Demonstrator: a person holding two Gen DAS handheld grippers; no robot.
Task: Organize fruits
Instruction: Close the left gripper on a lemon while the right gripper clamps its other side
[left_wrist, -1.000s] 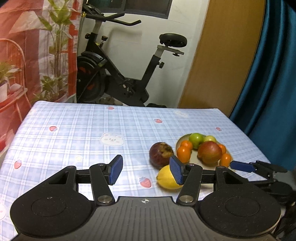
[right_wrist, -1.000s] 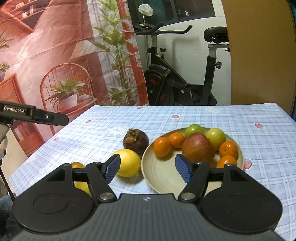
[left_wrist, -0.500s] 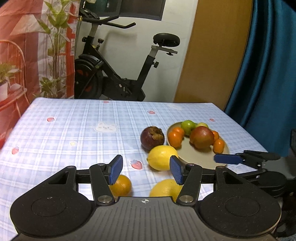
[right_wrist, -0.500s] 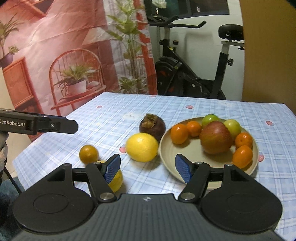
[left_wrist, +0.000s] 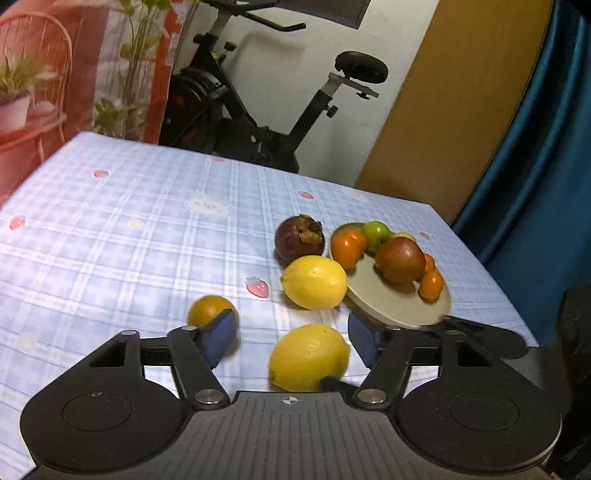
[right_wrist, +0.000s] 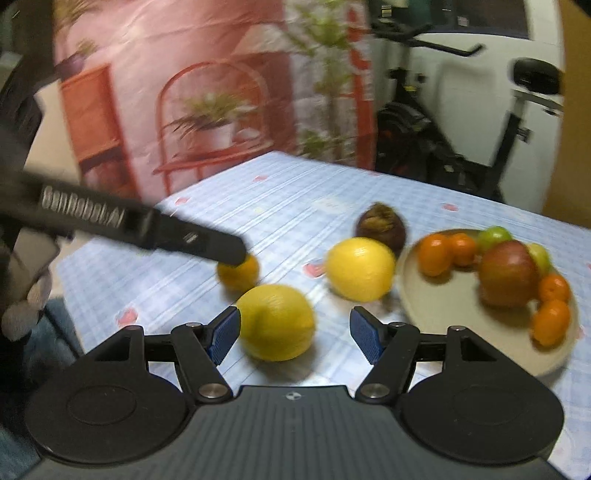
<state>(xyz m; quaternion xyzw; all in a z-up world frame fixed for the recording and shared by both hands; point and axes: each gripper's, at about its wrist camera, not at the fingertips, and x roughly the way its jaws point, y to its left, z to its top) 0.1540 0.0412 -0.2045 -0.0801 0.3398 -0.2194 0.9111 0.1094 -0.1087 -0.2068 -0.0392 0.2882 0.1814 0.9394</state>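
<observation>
The left tool (left_wrist: 293, 336) is opening around the near round yellow lemon (left_wrist: 308, 357), not touching it. The right tool (right_wrist: 295, 334) waits half wide, holding nothing.

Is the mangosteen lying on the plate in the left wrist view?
No. The mangosteen sits on the tablecloth just left of the plate, beyond a lemon.

Each tool is matte black plastic with blue ribbed pads (left_wrist: 221, 334) and silver pivot screws (left_wrist: 211, 397). The left tool (right_wrist: 140, 225) bears white "GenRobot.AI" lettering along its side.
</observation>
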